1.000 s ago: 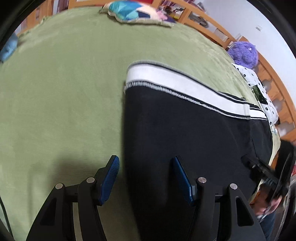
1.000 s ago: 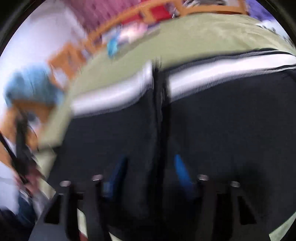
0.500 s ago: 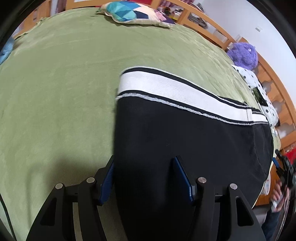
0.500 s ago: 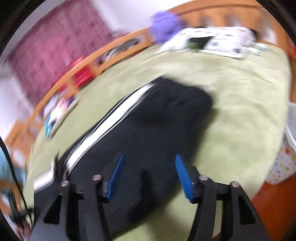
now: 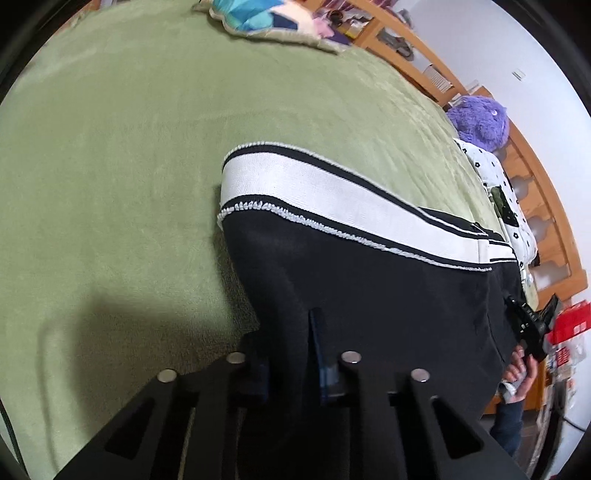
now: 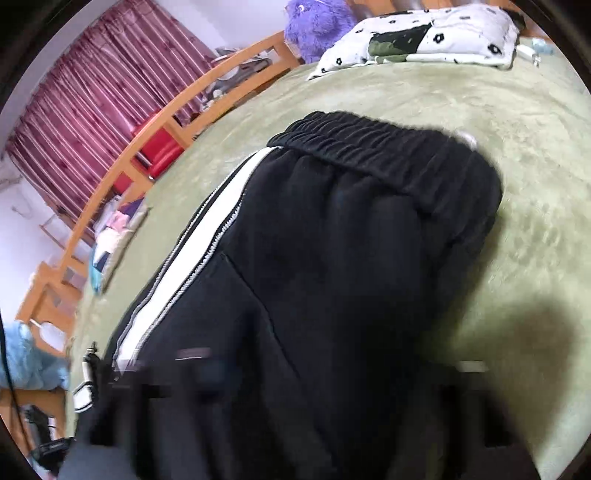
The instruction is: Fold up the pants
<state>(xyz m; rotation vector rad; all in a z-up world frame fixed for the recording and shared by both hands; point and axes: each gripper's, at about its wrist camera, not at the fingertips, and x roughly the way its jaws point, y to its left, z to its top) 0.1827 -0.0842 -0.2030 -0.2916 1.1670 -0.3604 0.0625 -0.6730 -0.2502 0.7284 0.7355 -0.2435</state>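
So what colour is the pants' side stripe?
White, edged in black, on black pants; the stripe shows best in the left wrist view.

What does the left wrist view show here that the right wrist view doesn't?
Left wrist only: the left gripper shut on the pants, and a bright patchwork cushion.

Right wrist only: the elastic waistband and red curtains; its own gripper is a blur.

Both: the black pants' white side stripe, green bedcover, purple plush toy.

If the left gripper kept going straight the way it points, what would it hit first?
The left gripper is shut on the black pants already; further along, probably their white stripe, then the green blanket. Depth is unclear.
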